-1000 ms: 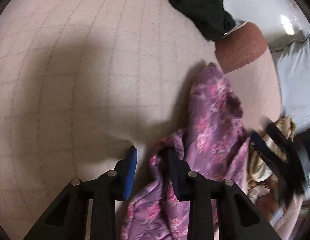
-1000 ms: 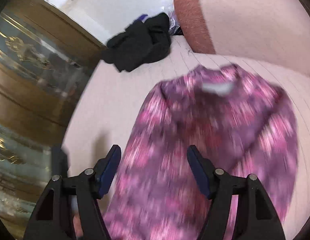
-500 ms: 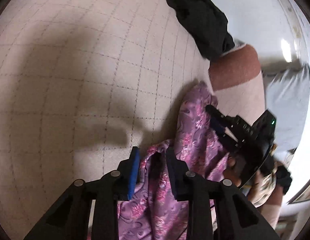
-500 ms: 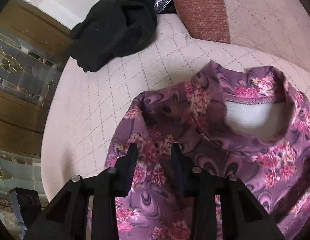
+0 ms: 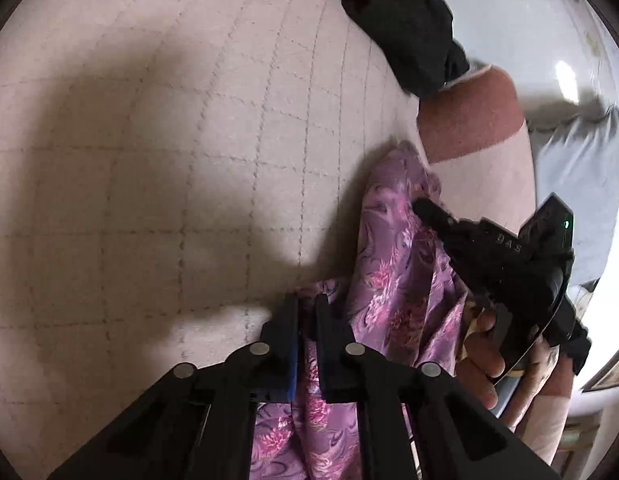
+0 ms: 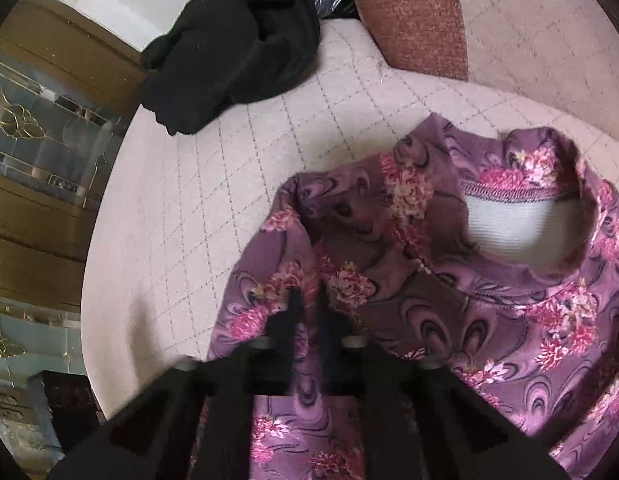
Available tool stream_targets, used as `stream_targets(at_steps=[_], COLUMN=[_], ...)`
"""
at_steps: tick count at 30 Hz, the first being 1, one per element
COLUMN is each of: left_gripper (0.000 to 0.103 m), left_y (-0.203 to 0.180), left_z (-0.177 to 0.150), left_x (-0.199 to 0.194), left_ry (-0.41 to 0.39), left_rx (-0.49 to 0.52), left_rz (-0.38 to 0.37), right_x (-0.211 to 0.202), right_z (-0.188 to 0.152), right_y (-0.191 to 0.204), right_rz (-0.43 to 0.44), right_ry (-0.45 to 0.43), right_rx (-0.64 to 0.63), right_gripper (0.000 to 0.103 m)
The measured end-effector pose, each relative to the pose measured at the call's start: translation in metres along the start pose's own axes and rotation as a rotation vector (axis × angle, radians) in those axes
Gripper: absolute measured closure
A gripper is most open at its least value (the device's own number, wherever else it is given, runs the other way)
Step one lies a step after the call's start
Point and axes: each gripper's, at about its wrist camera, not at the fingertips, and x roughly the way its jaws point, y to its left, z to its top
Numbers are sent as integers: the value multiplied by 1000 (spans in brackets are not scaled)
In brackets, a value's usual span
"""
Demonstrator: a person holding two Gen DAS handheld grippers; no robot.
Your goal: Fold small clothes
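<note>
A small purple floral top lies on a quilted beige sofa seat, its white-lined neck opening facing up at the right. In the left wrist view the top hangs bunched between both grippers. My left gripper is shut on an edge of the purple top. My right gripper is shut on the top near its left shoulder; it also shows in the left wrist view, held by a hand.
A black garment lies crumpled at the far end of the seat, also in the left wrist view. A rust-coloured cushion leans behind the top. A wooden glass-fronted cabinet stands to the left.
Both grippers have closed on the purple top; one second ago both were open. The right gripper moved in over the top's shoulder, and the cloth now bunches between them.
</note>
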Motion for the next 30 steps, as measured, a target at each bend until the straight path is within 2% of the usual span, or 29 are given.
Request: stream_targets(at_steps=[3, 5, 8, 10, 12, 13, 14, 15, 16, 17, 18, 19, 20, 23, 25, 26, 28, 30], left_gripper=[99, 99, 99, 98, 95, 93, 85, 71, 65, 56, 52, 51, 50, 48, 35, 24, 22, 22], left_y=[-1, 0, 10, 12, 18, 19, 17, 10, 1, -11, -19, -31, -39, -62, -71, -72, -69, -54], left_z=[7, 12, 16, 19, 19, 19, 21, 21, 20, 16, 12, 6, -1, -35, -71, -89, -126, -164], left_x=[-38, -49, -30, -19, -16, -21, -27, -35, -47, -60, -67, -75, -79, -94, -110, -116, -118, -117], left_ry=[-107, -168, -141, -124, -105, -110, -122, -167, -233, -298, -327, -345, -345, -273, -267, -261, -204, -133], left_rx=[-11, 7, -2, -7, -38, -56, -56, -32, 10, 61, 100, 150, 184, 297, 371, 406, 473, 506], left_rz=[-1, 15, 93, 140, 125, 111, 104, 109, 130, 153, 163, 171, 173, 110, 62, 59, 79, 84], right_x=[-13, -20, -17, 3, 14, 9, -1, -23, -47, -71, -94, -108, -126, -166, -187, -199, -208, -213], right_z=[4, 10, 14, 13, 10, 10, 9, 4, -4, -16, -31, -42, -68, -151, -207, -246, -289, -330], right_y=[5, 4, -3, -2, -1, -1, -2, -3, -2, -2, -3, -4, -10, -36, -56, -74, -95, -117], right_rz=[-32, -71, -66, -95, -127, -119, -101, -82, -83, -103, -121, -115, -89, -70, -91, -115, -125, -72], right_ry=[-40, -68, -81, -31, 6, -8, -33, -83, -137, -189, -230, -248, -244, -240, -235, -240, -226, -229], right_rx=[-24, -16, 24, 16, 10, 22, 34, 42, 42, 43, 43, 42, 40, 61, 84, 117, 183, 268], right_gripper=[101, 101, 101, 101, 97, 95, 91, 73, 42, 28, 19, 19, 19, 19, 19, 19, 20, 24])
